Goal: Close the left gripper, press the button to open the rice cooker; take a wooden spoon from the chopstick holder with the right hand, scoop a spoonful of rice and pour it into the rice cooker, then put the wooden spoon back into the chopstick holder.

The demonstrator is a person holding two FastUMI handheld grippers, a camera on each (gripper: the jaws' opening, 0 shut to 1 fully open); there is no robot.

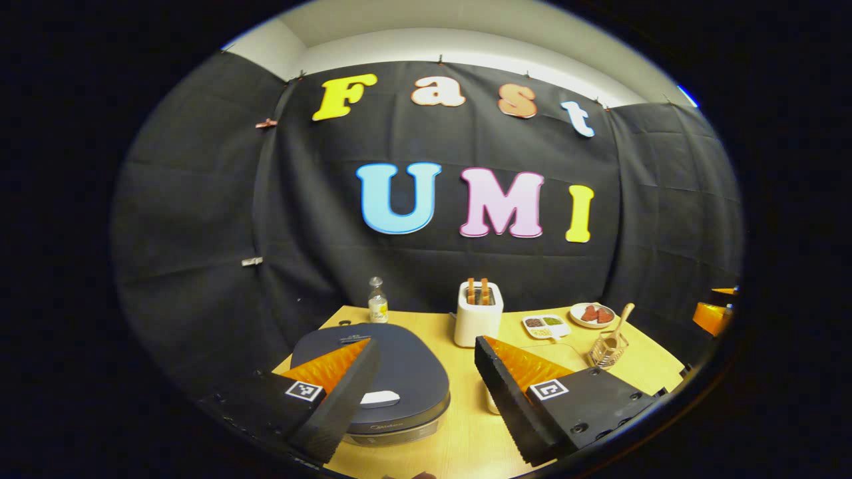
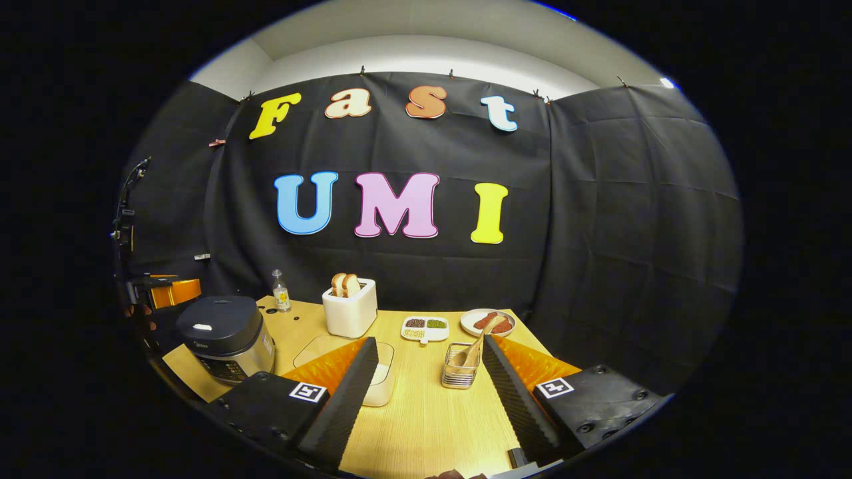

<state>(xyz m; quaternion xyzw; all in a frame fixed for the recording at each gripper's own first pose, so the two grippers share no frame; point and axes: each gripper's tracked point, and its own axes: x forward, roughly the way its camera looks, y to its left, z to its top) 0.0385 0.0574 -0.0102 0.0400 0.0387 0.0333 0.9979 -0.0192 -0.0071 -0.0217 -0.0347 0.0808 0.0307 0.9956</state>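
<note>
A light wooden table (image 2: 426,419) stands before a black cloth wall, and the kitchen things are spread across it. The rice cooker (image 1: 383,382) sits on the table's left part with its dark lid down flat and its pale button (image 1: 380,398) on top near the front edge. The wooden spoon (image 2: 474,349) stands leaning in the wire chopstick holder (image 2: 459,369), bowl down. Between the two, a shallow pale container (image 2: 381,382) sits on the table; whether it holds the rice is hidden behind a finger.

This scene fits two stages alike: the cooker waiting to be opened with the spoon waiting in its holder, or the spoon back in the holder after the pour with the lid down again. The pictures do not settle which.

The left hand-held gripper (image 1: 426,382) hangs just above and in front of the cooker, jaws spread wide, its left finger over the lid close to the button, not touching as far as can be told. The right hand-held gripper (image 2: 429,392) is likewise released, jaws apart, with the holder and spoon just ahead between its fingers.

Behind stand a toaster (image 2: 349,309), a small bottle (image 2: 281,293), a divided dish (image 2: 425,327) and a plate (image 2: 488,322).
</note>
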